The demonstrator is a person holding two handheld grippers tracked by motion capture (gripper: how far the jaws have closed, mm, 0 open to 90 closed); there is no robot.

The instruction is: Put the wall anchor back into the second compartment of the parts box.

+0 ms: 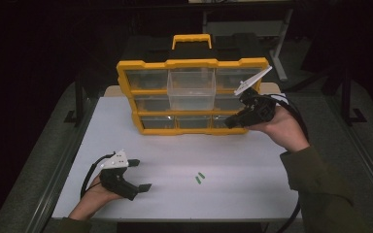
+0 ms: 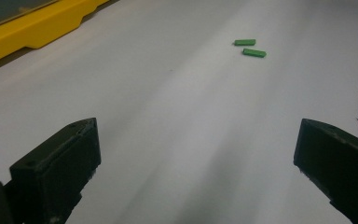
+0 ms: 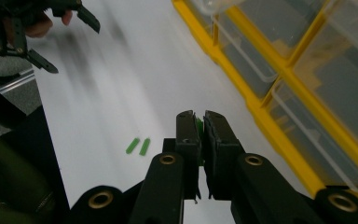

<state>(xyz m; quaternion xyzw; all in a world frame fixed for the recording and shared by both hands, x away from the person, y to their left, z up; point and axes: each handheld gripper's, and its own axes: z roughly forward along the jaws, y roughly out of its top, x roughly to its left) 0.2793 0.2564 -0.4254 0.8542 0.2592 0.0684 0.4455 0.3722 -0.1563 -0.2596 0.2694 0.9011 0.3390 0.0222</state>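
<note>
Right gripper (image 3: 200, 122): jaws pressed together on a small green piece (image 3: 199, 127), a sliver of green showing between the pads; held in the air just in front of the organizer's lower right corner in the high view (image 1: 234, 121).
Left gripper (image 1: 140, 174): jaws wide apart, nothing between them; resting low over the near left part of the table, pointed toward the middle.
Clamped green piece: pinched between the right jaws, raised off the table.
Two loose green pieces (image 1: 199, 177): lying flat on the white tabletop, side by side and nearly parallel, near the table's middle front; well apart from both grippers; seen ahead of the left jaws in the left gripper view (image 2: 250, 47).
Yellow drawer organizer (image 1: 191, 63): standing upright at the far side of the table, carry handle on top, clear drawers in three rows.
Top middle drawer (image 1: 191, 90): pulled out toward the person, clear plastic; contents cannot be told.
Table (image 1: 252, 160): white surface, bare apart from the organizer and green pieces.
</note>
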